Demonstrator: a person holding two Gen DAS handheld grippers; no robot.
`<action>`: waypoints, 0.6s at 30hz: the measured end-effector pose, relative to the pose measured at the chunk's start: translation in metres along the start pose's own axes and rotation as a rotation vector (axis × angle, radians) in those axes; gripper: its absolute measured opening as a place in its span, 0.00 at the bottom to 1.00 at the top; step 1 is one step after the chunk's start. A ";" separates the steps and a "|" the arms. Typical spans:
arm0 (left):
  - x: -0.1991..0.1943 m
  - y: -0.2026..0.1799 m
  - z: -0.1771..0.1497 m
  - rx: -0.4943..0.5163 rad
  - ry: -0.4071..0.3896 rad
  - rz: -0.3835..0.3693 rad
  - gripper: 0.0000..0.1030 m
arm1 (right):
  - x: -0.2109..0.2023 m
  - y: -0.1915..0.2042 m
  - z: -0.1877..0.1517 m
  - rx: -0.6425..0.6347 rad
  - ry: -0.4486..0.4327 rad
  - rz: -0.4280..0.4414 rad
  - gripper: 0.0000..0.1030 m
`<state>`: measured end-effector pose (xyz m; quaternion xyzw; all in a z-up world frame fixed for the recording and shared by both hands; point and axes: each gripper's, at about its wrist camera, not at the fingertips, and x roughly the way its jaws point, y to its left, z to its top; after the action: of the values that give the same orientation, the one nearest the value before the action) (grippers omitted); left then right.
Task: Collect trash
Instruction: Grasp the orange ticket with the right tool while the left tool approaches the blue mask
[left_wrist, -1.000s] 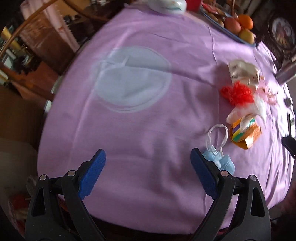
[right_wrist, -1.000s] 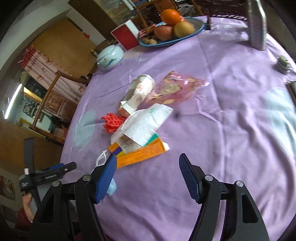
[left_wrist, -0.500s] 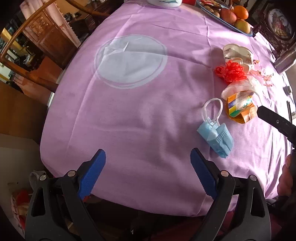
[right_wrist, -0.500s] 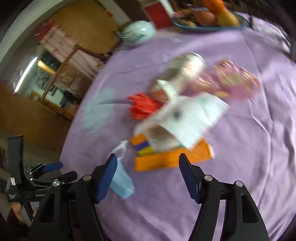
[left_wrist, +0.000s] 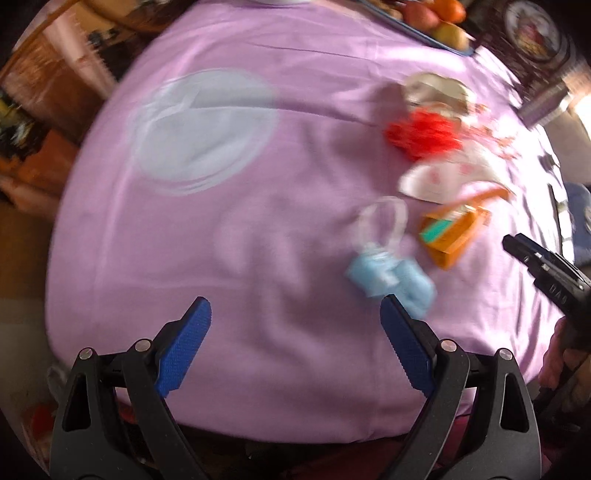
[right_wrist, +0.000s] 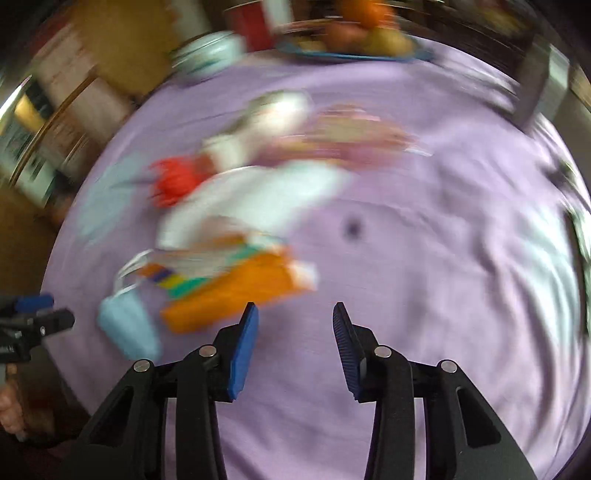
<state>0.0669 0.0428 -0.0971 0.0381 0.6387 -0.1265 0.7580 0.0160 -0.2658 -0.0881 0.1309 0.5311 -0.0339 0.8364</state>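
Trash lies in a cluster on the purple tablecloth (left_wrist: 280, 229): a blue face mask (left_wrist: 391, 277) (right_wrist: 127, 326), an orange carton (left_wrist: 452, 236) (right_wrist: 236, 291), a white tissue packet (left_wrist: 439, 177) (right_wrist: 266, 199), a red tassel (left_wrist: 424, 134) (right_wrist: 175, 181), a crushed paper cup (left_wrist: 432, 86) (right_wrist: 266, 118) and a pink wrapper (right_wrist: 354, 136). My left gripper (left_wrist: 295, 325) is open and empty, with its right finger just short of the mask. My right gripper (right_wrist: 293, 325) is open and empty, just right of the carton's near end. Both views are blurred.
A fruit plate (right_wrist: 354, 55), a pale lidded jar (right_wrist: 210, 55) and a red box (right_wrist: 255, 22) stand at the table's far edge. A grey round patch (left_wrist: 199, 129) marks the cloth at left. A metal cylinder (left_wrist: 543, 107) stands at the far right. Wooden chairs (left_wrist: 48, 96) stand beyond the table.
The right gripper's jaws have narrowed and it has moved toward the carton. The left gripper has moved closer to the blue mask. Both views are now motion-blurred.
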 end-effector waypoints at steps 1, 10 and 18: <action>0.002 -0.007 0.002 0.020 0.004 -0.019 0.87 | -0.005 -0.010 -0.001 0.034 -0.010 0.002 0.42; 0.042 -0.056 0.015 0.112 0.095 -0.099 0.87 | -0.032 -0.036 -0.007 0.149 -0.073 0.087 0.47; 0.030 -0.014 0.011 0.051 0.060 0.041 0.87 | -0.026 -0.021 -0.010 0.088 -0.050 0.155 0.49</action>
<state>0.0788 0.0230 -0.1227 0.0742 0.6567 -0.1260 0.7398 -0.0086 -0.2858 -0.0723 0.2072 0.4965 0.0044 0.8429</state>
